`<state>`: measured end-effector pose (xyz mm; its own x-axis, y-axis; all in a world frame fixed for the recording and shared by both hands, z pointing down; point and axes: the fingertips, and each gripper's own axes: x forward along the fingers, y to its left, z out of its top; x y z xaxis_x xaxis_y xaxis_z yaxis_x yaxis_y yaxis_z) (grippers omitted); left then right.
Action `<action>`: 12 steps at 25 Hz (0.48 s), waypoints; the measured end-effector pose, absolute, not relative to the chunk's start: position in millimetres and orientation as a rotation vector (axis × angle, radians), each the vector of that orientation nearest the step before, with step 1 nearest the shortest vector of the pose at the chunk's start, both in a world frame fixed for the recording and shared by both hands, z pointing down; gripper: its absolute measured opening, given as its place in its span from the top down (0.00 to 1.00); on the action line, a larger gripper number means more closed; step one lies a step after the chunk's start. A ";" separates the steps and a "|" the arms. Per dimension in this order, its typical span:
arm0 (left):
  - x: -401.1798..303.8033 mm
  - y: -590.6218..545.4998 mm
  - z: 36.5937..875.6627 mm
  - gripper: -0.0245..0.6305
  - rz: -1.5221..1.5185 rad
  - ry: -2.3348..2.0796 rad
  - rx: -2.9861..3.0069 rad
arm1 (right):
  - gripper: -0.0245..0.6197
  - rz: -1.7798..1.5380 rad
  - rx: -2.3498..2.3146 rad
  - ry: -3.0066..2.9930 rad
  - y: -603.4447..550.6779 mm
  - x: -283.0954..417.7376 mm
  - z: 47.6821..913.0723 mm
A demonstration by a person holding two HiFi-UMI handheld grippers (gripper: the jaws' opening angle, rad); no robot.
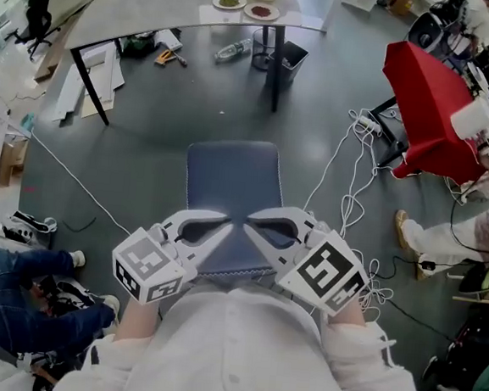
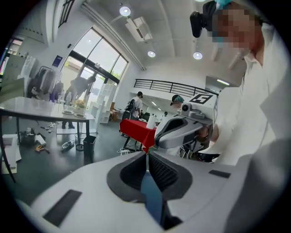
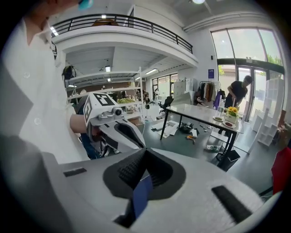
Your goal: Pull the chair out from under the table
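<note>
A blue padded chair (image 1: pixel 233 181) stands on the grey floor in the head view, its seat well short of the grey table (image 1: pixel 158 13) at the back. Just in front of my body, my left gripper (image 1: pixel 223 225) and right gripper (image 1: pixel 250 227) meet tip to tip at the top edge of the chair's back. In the left gripper view a strip of the blue chair back (image 2: pixel 152 195) sits pinched between the shut left gripper (image 2: pixel 146 161). The right gripper (image 3: pixel 146 168) is likewise shut on the blue edge (image 3: pixel 142 193).
A red-covered table (image 1: pixel 430 113) stands at the right, with white cables (image 1: pixel 354 157) trailing over the floor toward the chair. A black bin (image 1: pixel 290 62) and a bottle (image 1: pixel 233 51) lie under the grey table. A seated person's legs (image 1: pixel 24 282) are at the lower left.
</note>
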<state>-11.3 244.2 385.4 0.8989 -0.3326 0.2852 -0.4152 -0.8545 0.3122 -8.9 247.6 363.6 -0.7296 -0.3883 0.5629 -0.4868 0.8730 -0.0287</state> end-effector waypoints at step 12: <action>-5.0 244.8 382.7 0.92 0.303 -0.536 2.664 | 0.96 0.289 0.897 -2.533 240.4 7.8 356.2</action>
